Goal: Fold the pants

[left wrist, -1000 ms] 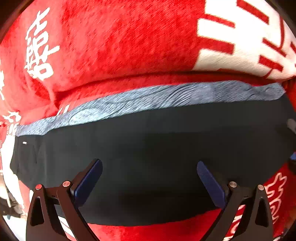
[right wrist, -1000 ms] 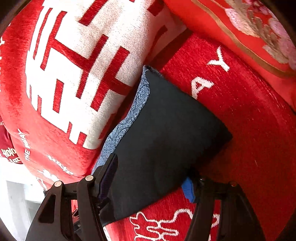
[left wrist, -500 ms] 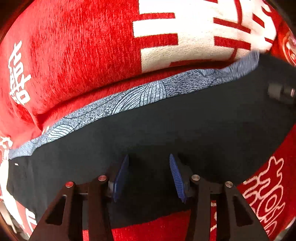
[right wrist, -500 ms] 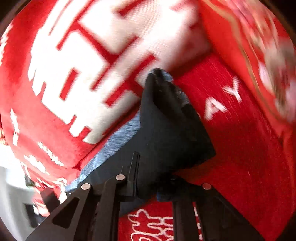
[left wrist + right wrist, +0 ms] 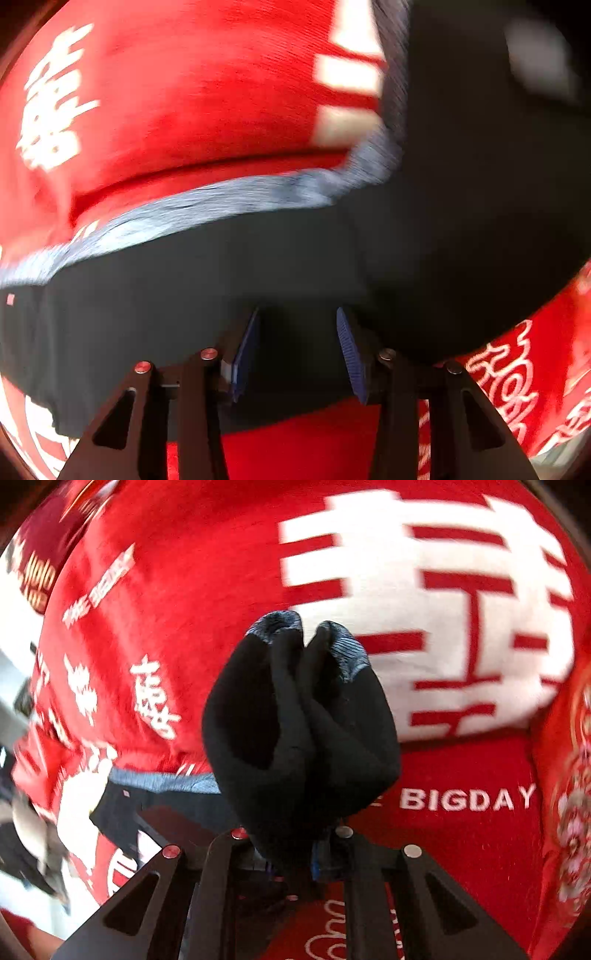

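The pants (image 5: 184, 280) are black with a blue-grey patterned band (image 5: 207, 206) along the far edge, lying on a red blanket. My left gripper (image 5: 297, 347) rests over the middle of the near part, jaws narrowed with a gap, blue pads (image 5: 245, 343) showing; whether it pinches cloth I cannot tell. My right gripper (image 5: 295, 853) is shut on the right end of the pants (image 5: 299, 731) and holds it lifted and bunched. That lifted end shows in the left wrist view (image 5: 480, 184) as a dark blurred fold rising at the right.
The red blanket (image 5: 184, 92) with white characters covers the surface; "BIGDAY" lettering (image 5: 465, 797) lies at the right. A red floral cushion (image 5: 572, 812) sits at the far right. Pale floor and dark objects (image 5: 29, 834) show at the left edge.
My right gripper has lifted the right end of the pants and swung it leftward. The left gripper narrowed a second ago and has held its spot since.
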### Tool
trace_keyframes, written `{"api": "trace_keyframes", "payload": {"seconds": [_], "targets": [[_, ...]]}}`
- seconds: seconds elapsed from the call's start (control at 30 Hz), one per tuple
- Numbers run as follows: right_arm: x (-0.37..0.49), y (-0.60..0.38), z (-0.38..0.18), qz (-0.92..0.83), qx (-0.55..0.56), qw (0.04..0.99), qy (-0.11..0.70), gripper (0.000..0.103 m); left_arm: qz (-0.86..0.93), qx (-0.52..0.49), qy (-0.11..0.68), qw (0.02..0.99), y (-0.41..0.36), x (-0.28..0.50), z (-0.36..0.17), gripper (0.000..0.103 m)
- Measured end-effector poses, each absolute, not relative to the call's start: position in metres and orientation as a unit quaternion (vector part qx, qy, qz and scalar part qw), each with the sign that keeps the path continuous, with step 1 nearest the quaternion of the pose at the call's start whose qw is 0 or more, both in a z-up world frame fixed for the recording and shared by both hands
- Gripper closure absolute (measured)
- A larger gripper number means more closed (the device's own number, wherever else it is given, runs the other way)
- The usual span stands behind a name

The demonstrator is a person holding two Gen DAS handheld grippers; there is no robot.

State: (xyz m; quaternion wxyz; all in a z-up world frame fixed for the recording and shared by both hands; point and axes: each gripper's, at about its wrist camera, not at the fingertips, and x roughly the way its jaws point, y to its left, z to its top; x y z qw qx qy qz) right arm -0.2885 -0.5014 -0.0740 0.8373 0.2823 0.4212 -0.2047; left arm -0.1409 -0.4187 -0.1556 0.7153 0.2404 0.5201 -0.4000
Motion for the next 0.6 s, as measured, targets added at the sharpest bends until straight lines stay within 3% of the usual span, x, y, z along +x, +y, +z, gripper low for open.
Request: {"api": "trace_keyframes", "payload": {"seconds": [0.07, 0.1, 0.13, 0.33, 0.47, 0.53, 0.6], "targets": [[-0.266, -0.479, -0.075, -0.203, 0.244, 0.837, 0.445, 0.088, -0.374, 0.234, 0.511, 0.738, -0.388, -0.120, -0.141, 0.047], [-0.255, -0.467, -0.079, -0.202, 0.225, 0.836, 0.458, 0.086, -0.360, 0.234, 0.508, 0.747, -0.371, -0.107, -0.136, 0.022], [-0.245, -0.452, -0.081, -0.202, 0.204, 0.835, 0.470, 0.084, -0.342, 0.233, 0.503, 0.759, -0.353, -0.093, -0.133, 0.011], [-0.170, -0.360, -0.153, -0.204, 0.102, 0.804, 0.549, 0.078, -0.259, 0.246, 0.533, 0.767, -0.269, -0.021, -0.160, 0.011], [-0.152, -0.301, -0.196, -0.225, -0.014, 0.773, 0.593, 0.065, -0.242, 0.249, 0.552, 0.758, -0.237, -0.005, -0.182, 0.011], [-0.156, -0.281, -0.193, -0.214, -0.043, 0.777, 0.590, 0.047, -0.251, 0.236, 0.556, 0.756, -0.226, -0.002, -0.186, 0.009], [-0.171, -0.266, -0.176, -0.180, -0.037, 0.795, 0.578, 0.044, -0.252, 0.235, 0.557, 0.756, -0.221, 0.003, -0.185, 0.009]]}}
